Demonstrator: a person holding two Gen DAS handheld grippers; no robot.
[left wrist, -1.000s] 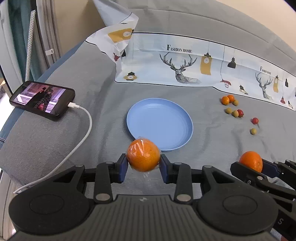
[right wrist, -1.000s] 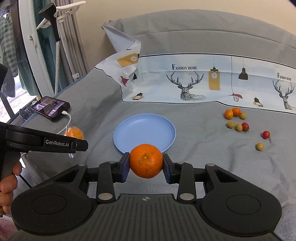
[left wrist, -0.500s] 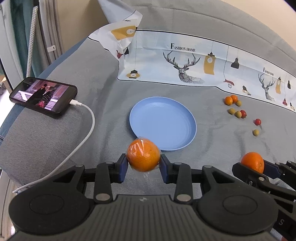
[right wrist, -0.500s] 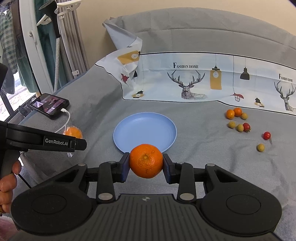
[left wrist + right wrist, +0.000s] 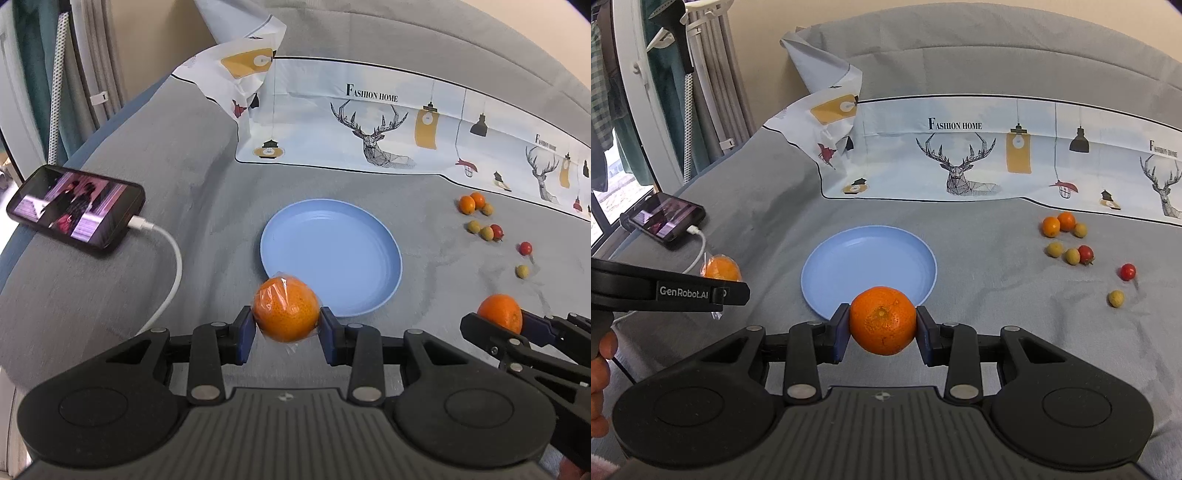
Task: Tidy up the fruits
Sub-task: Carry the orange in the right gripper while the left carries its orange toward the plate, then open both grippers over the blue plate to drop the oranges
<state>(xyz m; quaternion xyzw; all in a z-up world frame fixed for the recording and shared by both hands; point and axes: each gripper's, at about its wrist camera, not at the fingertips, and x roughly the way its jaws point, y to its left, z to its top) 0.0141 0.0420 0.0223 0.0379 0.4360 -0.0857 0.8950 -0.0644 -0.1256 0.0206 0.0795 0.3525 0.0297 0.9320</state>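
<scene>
Underneath: a grey bed [image 5: 155, 288] carried everything, deer-print cloth [image 5: 369, 122] at the back.
Room: curtain, phone [image 5: 75, 205] charging at left.
Plate [image 5: 330, 254]: blue, bare.
Loose fruit: small fruits [image 5: 480, 221] right of it.
My left tongs [image 5: 286, 332]: pinched a wrapped orange [image 5: 286, 314] near the plate's edge.
My right tongs [image 5: 882, 334]: pinched a bare orange [image 5: 882, 319].

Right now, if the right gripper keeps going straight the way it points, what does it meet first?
Most likely the near rim of the blue plate. The right gripper, shut on the bare orange, aims down at it with nothing between, though depth is hard to judge.
</scene>
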